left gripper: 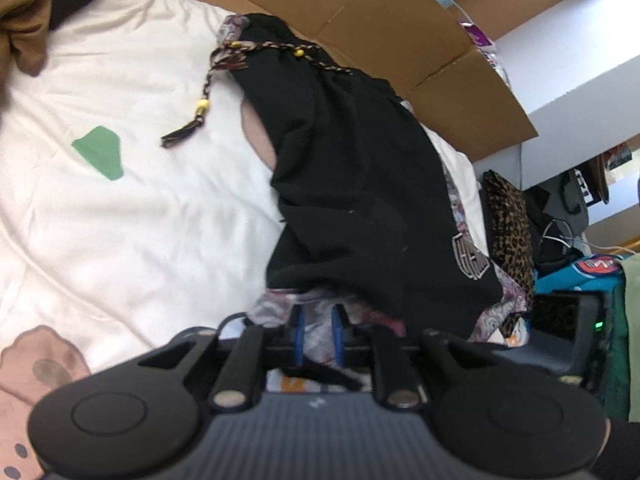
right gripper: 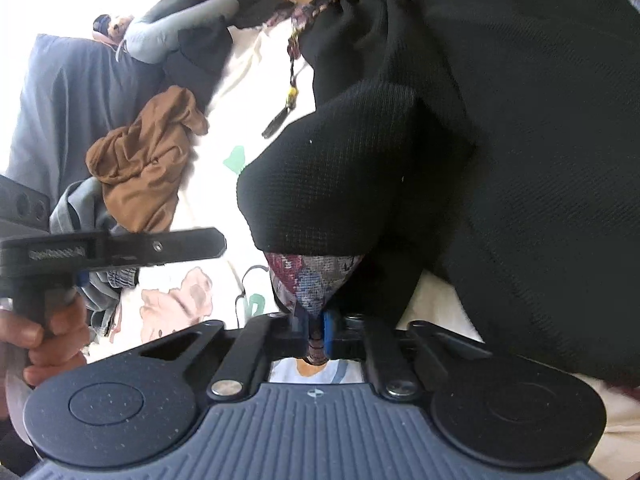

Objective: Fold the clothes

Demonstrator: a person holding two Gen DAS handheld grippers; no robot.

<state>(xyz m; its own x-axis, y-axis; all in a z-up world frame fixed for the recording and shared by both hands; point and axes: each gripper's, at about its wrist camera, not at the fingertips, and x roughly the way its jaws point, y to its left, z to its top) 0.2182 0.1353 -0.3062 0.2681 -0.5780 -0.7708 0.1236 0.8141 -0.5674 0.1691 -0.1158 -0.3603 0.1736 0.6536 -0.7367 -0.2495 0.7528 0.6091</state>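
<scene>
A black garment [left gripper: 360,184] with a paisley lining and a braided, yellow-beaded drawstring [left gripper: 204,104] lies bunched on a cream bedsheet [left gripper: 120,208]. My left gripper [left gripper: 319,332] sits at the garment's near hem. Its blue pads [left gripper: 300,332] stand apart, and the patterned lining [left gripper: 280,304] lies loosely between them. In the right wrist view my right gripper [right gripper: 319,330] is shut on a pointed corner of the paisley lining [right gripper: 316,280], which hangs below a fold of the black garment [right gripper: 480,160]. A hand [right gripper: 48,332] holds the other tool at the left.
A crumpled brown garment [right gripper: 148,164] and grey clothes [right gripper: 84,208] lie on the sheet's left side, beside a blue-grey pillow [right gripper: 68,104]. Flattened cardboard [left gripper: 380,20] borders the bed's far side. A leopard-print item [left gripper: 512,220] and teal bags [left gripper: 580,280] crowd the right edge.
</scene>
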